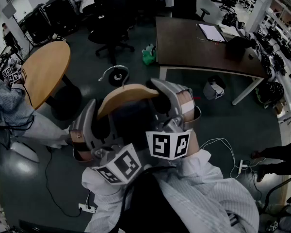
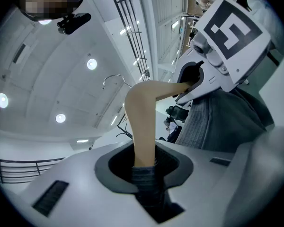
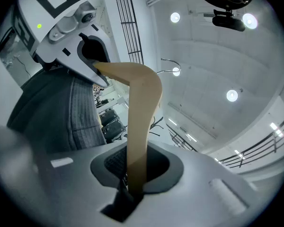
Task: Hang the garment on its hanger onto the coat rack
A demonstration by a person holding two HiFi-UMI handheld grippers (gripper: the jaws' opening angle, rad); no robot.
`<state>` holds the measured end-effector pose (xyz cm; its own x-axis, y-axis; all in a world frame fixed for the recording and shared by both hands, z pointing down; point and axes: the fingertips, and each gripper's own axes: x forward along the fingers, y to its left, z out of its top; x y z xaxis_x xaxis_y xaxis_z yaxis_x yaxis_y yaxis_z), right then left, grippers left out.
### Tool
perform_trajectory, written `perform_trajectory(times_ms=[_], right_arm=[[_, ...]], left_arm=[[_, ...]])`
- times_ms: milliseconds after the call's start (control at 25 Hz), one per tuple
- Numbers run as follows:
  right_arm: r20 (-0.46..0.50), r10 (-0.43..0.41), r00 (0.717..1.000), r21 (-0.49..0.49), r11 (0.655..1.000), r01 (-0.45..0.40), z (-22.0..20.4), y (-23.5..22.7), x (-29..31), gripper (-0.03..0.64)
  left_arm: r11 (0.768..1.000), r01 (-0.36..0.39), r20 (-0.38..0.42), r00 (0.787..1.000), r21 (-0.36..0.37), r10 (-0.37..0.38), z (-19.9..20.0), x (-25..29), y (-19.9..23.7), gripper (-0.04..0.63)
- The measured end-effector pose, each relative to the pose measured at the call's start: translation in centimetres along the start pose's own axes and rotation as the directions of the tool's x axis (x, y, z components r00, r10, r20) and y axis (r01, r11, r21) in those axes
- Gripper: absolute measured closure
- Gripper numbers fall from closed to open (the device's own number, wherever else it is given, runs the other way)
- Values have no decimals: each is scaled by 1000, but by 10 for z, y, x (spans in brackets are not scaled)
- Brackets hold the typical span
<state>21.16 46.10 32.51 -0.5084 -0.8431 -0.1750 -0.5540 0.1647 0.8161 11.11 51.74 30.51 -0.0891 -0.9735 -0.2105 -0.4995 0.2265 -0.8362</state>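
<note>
You are holding the wooden hanger [image 1: 126, 95] in the air above the floor, with the grey garment [image 2: 215, 122] draping from it. Your left gripper [image 2: 144, 168] is clamping one arm and your right gripper [image 3: 132, 174] the other. The dark desk [image 1: 194, 47] is standing beyond.

Jaws of the left gripper [image 2: 144, 168] closed on one arm of a tan curved wooden hanger [image 2: 143, 122] and a fold of dark fabric, right gripper [image 2: 193, 82] with marker cube gripping the other arm, grey ribbed knit garment [image 2: 217, 122] draped at right, thin metal hook [image 2: 115, 75] above, round ceiling lights [image 2: 92, 64]
</note>
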Motion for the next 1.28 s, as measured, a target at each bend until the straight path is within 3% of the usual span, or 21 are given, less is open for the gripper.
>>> perform_trajectory(times_ms=[560, 880, 1280], right_arm=[[4, -1, 1000, 8, 1000, 1, 19, 6, 1, 566], [13, 2, 1000, 14, 1000, -2, -6, 21, 7, 560], [-17, 50, 999, 37, 998, -49, -34, 29, 168, 558]], left_arm=[[1000, 1, -6, 1000, 7, -1, -10, -7, 16, 508], [1000, -1, -14, 1000, -4, 1, -20, 2, -13, 508], [999, 38, -56, 998, -3, -38, -80, 154, -7, 508]])
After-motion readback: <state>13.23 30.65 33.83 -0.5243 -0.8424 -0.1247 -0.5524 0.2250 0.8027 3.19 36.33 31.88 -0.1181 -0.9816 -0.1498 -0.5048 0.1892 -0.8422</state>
